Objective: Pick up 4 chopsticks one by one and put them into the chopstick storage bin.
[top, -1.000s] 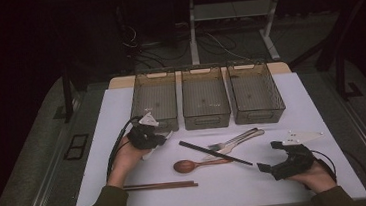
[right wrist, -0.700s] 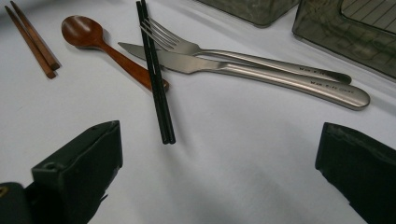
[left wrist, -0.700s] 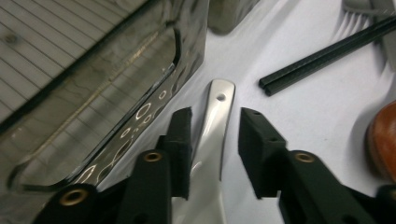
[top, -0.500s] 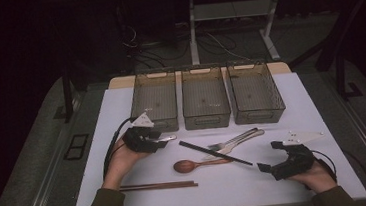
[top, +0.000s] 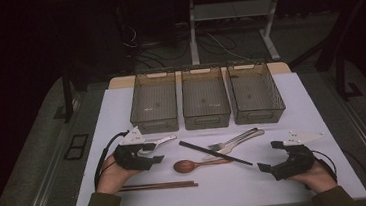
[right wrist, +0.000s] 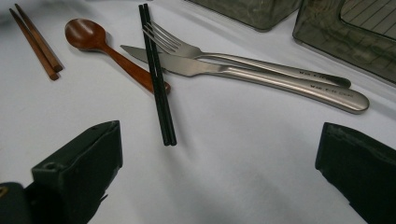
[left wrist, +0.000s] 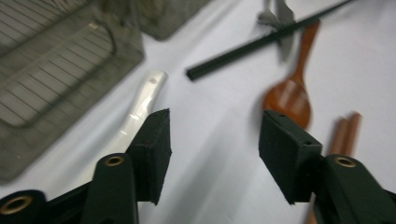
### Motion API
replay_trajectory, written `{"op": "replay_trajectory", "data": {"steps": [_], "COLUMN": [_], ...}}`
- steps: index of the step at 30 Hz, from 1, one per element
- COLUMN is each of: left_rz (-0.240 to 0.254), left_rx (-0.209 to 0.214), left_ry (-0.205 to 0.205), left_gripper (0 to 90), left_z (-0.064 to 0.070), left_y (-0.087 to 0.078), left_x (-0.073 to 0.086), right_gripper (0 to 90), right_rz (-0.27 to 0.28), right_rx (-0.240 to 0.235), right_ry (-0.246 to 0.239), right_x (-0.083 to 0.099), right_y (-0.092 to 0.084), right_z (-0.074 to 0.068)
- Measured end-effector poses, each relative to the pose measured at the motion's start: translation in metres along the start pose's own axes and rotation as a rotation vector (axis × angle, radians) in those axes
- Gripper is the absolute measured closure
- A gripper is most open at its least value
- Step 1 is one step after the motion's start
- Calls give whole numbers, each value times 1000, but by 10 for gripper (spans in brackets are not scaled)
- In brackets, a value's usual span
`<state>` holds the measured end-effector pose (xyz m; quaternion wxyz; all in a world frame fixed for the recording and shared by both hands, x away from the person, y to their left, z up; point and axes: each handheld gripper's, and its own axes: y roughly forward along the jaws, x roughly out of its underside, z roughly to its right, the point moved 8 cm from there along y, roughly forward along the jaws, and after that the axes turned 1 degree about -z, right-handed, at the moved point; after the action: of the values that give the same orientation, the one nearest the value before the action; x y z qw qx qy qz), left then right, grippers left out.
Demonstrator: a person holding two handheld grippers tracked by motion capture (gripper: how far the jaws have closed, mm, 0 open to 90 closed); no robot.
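High view, table (top: pixel 298 183): a white sheet spreads before you, cutlery loose in the middle, sorting bins along the far edge.
Bins: the left bin (top: pixel 154 103), middle bin (top: pixel 205 98) and right bin (top: pixel 255 94) stand side by side and look bare inside, which suggests the sorting has hardly begun.
Left gripper (top: pixel 153 153): your jaws have just been opening and now stand spread, with nothing between them.
Silver utensil (left wrist: pixel 140 105): it lies flat on the sheet just near of the left bin, beside your left jaw, free of the pads; probably set there within easy reach of that bin.
Right gripper (top: pixel 268 158): it rests at the near right, jaws wide apart, gripping nothing, seemingly waiting its turn.
Black chopsticks (right wrist: pixel 158 74): the pair lies across the wooden spoon (right wrist: pixel 93 39), the knife (right wrist: pixel 224 70) and near the fork (right wrist: pixel 210 51), so lift it first.
Brown chopsticks (top: pixel 158 186): paired at the near left, apart from the heap.
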<state>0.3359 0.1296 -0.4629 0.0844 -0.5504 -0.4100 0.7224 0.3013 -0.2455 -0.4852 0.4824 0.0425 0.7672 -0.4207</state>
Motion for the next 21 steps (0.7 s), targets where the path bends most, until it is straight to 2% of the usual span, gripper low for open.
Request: {"op": "replay_trajectory", "data": {"steps": [4, 8, 16, 21], "left_rz": [-2, -13, -44, -73], "left_rx": [51, 100, 185, 199], "left_ry": [24, 51, 101, 149], "left_gripper": [537, 567, 602, 611], "left_z": [20, 38, 62, 70], "left_y": [-3, 1, 12, 20], "left_x": [9, 16, 23, 26], "right_gripper": [6, 6, 6, 6], "right_rz": [-2, -3, -5, -4], "right_rx": [-1, 1, 3, 2], "right_ry": [-5, -5, -3, -2], "right_x": [0, 0, 1, 1], "right_y": [1, 1, 1, 1], "right_z": [0, 0, 1, 0]}}
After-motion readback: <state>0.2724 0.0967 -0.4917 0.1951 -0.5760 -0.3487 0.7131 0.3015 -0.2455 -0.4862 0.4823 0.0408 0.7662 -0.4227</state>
